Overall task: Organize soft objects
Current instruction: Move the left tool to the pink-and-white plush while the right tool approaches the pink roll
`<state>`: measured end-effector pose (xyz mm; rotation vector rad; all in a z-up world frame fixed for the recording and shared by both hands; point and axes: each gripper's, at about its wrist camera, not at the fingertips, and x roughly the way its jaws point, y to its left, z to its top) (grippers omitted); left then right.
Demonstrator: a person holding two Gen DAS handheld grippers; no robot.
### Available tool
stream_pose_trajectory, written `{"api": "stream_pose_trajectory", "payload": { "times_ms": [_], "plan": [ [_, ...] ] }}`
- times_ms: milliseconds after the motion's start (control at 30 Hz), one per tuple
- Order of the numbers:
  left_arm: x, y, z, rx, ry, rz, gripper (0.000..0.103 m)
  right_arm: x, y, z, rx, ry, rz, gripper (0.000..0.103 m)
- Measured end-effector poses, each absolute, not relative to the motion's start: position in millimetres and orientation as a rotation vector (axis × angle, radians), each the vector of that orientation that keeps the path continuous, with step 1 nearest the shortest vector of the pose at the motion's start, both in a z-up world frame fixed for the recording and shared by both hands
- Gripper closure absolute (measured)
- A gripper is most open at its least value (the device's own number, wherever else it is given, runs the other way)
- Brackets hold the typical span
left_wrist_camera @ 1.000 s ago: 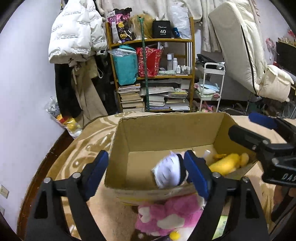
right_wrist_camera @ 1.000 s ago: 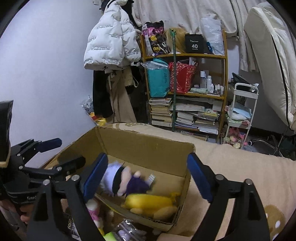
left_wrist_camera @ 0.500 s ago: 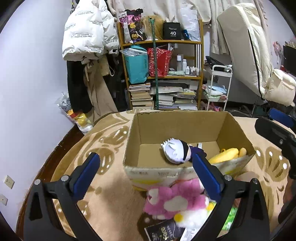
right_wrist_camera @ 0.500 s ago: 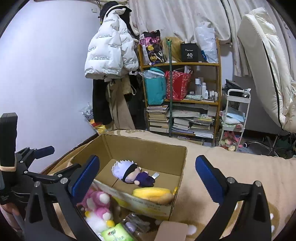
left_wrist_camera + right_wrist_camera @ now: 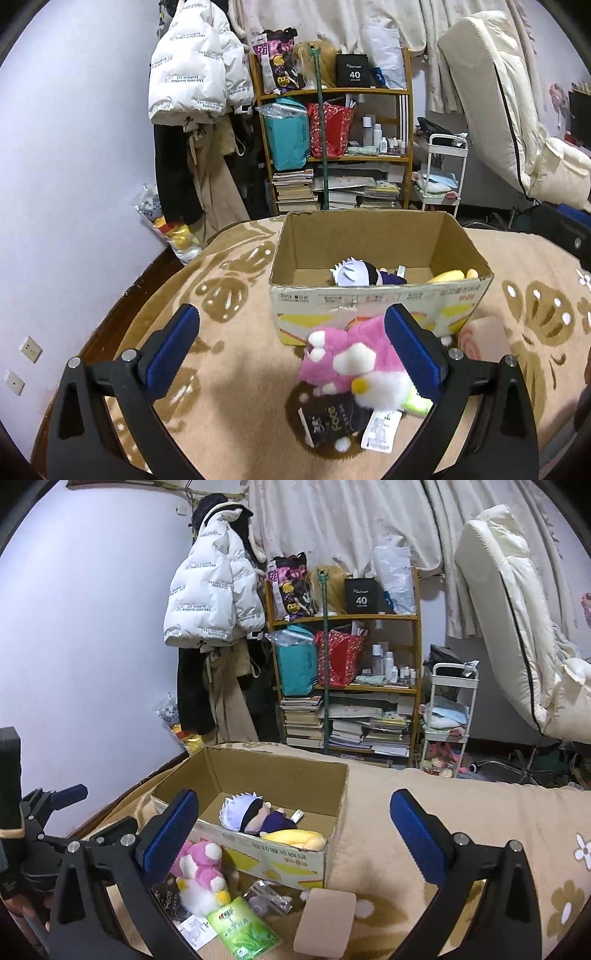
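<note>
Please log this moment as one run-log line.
left gripper: open, empty | right gripper: open, empty | doll: in box | pink plush: outside

Both views look forward and somewhat downward along their own blue-padded fingers, across the patterned rug toward the shelf at the far wall. The left wrist view faces the cardboard box square on, near its front wall. The right wrist view sits further right — it sees the same box cornerwise. Both share box, rug, shelf and the pink plush outside the box's front wall.
</note>
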<state>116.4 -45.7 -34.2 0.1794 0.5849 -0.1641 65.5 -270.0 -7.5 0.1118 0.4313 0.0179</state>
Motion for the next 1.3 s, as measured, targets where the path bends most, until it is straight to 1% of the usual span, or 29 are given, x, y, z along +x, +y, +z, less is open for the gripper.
{"api": "stream_pose_trajectory", "payload": {
  "times_ms": [533,767,967,1300],
  "plan": [
    [97.1,-51.1,-31.7,0.185,0.570,-0.197,0.003,40.6,-270.8,-11.6,0.126,0.457,-0.008,0.000],
    [103.4,-59.0,-39.1,0.203,0.571,-0.211,0.003,47.5,-280.7,-19.5,0.155,0.476,-0.031,0.000],
    [113.6,-72.2,-43.5,0.237,0.535,-0.227,0.003,61.4,-293.0,-32.7,0.203,0.508,-0.067,0.000],
    [137.6,-92.0,-66.3,0.255,0.582,-0.259,0.003,89.4,-317.6,-64.8,0.305,0.582,-0.115,0.000]
  ]
}}
